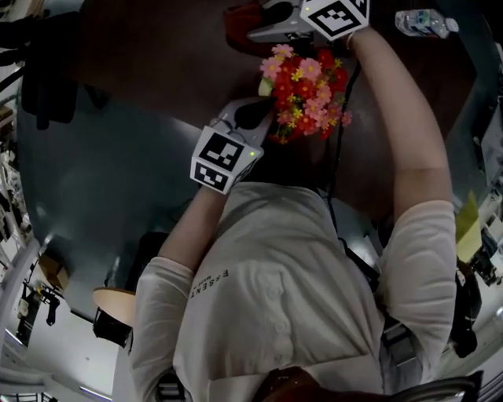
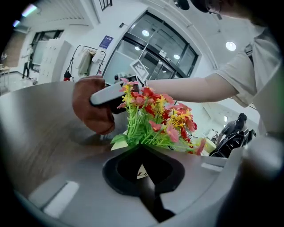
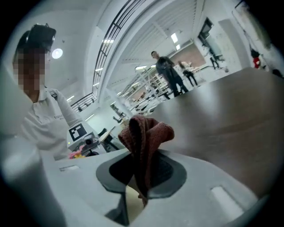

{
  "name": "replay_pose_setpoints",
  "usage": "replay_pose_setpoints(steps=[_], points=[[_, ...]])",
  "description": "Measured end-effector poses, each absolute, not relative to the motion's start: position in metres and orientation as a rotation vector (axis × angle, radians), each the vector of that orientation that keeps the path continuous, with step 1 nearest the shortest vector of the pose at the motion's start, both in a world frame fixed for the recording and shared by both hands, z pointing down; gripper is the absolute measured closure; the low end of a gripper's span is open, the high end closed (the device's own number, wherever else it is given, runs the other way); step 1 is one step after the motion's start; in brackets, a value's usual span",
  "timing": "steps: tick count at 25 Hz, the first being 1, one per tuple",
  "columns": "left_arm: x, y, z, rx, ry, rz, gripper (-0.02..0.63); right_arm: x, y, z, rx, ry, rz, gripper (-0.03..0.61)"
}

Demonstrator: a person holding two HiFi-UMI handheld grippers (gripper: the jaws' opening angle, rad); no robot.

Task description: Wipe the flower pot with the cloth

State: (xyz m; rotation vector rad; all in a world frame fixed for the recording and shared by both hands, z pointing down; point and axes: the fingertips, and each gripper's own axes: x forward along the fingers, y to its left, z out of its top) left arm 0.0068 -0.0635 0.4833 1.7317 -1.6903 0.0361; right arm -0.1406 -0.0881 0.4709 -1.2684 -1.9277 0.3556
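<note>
In the head view, I am holding my left gripper [image 1: 255, 116] in at the foot of the flowers [image 1: 306, 88]. My right gripper [image 1: 263, 30] is hanging beyond them, farther from my body, carrying the red cloth [image 1: 238, 31] over the dark desk [image 1: 149, 71]. The blooms are hiding the pot here. A bottle [image 1: 424, 22] is lying well apart at the far edge.

In the left gripper view, my jaws are pressing together, and the cream pot [image 2: 141, 172] is showing right between them, so I am judging that they are pinching its rim. The stems are rising upright from there. The cloth is hanging past the flowers and to their left, low by the wood-grain desk, so the right hand is the one free to wipe.

In the right gripper view, my jaws are clamping a bunched fold of the cloth, which is sticking up out of them. The flowers are peeping in at the lower left, apart from the cloth, under the left gripper's marker cube [image 3: 77, 131]. I am judging that the wipe is calling for a swing that way. Behind, a bright hall is showing glass walls, ceiling lights and a distant person [image 3: 166, 73].
</note>
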Motion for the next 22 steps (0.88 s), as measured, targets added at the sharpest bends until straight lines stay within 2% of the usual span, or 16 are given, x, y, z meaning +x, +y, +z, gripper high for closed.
replay_pose_setpoints(steps=[13,22], points=[[0.002,-0.058,0.488,1.666,-1.752,-0.041,0.598,-0.072,0.018,0.492,-1.799,-1.023,0.271,0.525],[0.001,-0.056,0.488,1.704,-1.694,0.05,0.6,-0.057,-0.01,0.498,-1.785,-1.033,0.231,0.525]])
